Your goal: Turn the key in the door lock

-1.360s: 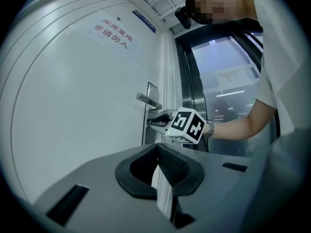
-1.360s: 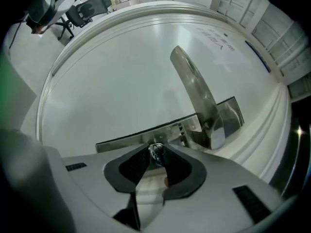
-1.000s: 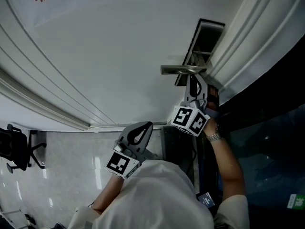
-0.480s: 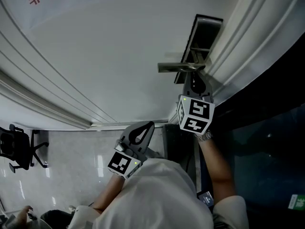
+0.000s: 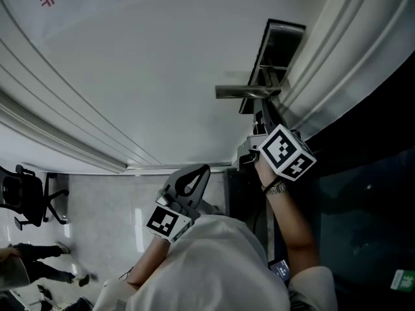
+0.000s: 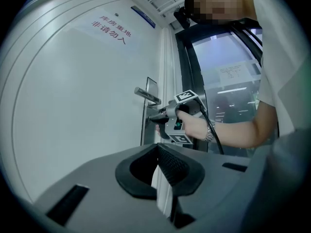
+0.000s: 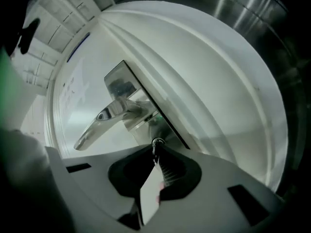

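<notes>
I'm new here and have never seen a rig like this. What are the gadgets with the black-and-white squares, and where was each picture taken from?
A person holds a hand-operated two-jaw gripper in each hand, and the patterned cubes are part of those grippers. The head view comes from a camera on the person's head, looking steeply down along a white door. The other two pictures come from cameras that ride on the grippers and look along their jaws. The right gripper reaches the lock plate just below the lever handle. Its own view shows its jaws closed on the small key. The left gripper is held back from the door, with its jaws together and nothing between them. There is no table in these pictures.
</notes>
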`<action>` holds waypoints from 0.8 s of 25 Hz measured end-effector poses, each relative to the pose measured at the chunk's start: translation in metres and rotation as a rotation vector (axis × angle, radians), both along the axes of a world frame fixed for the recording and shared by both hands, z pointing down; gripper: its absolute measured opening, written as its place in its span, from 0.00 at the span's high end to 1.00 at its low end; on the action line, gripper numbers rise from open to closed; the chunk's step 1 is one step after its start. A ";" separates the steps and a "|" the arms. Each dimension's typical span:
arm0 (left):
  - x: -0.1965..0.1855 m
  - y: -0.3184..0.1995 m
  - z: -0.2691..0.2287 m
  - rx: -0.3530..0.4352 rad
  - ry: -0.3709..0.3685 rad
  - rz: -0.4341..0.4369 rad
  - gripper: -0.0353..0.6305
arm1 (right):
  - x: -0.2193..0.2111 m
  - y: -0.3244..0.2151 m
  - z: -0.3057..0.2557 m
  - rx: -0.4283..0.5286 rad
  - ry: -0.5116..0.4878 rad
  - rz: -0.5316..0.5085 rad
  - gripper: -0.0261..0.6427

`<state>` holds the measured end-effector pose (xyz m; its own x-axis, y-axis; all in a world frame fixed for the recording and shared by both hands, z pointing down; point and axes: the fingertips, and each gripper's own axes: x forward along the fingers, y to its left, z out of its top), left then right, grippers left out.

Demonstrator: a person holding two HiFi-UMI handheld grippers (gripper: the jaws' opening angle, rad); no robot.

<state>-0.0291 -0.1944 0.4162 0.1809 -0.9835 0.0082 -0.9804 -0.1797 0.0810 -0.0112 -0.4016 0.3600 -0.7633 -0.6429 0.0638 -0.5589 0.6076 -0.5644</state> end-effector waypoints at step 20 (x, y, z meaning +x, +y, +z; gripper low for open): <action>0.017 -0.006 0.010 -0.039 -0.010 0.057 0.94 | 0.014 0.019 0.016 0.827 0.934 -0.114 0.78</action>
<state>-0.0119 -0.2000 0.4259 0.2363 -0.9705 0.0482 -0.9694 -0.2321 0.0792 0.0032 -0.3825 0.3759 -0.6980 -0.6816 0.2194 -0.4605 0.6620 0.5914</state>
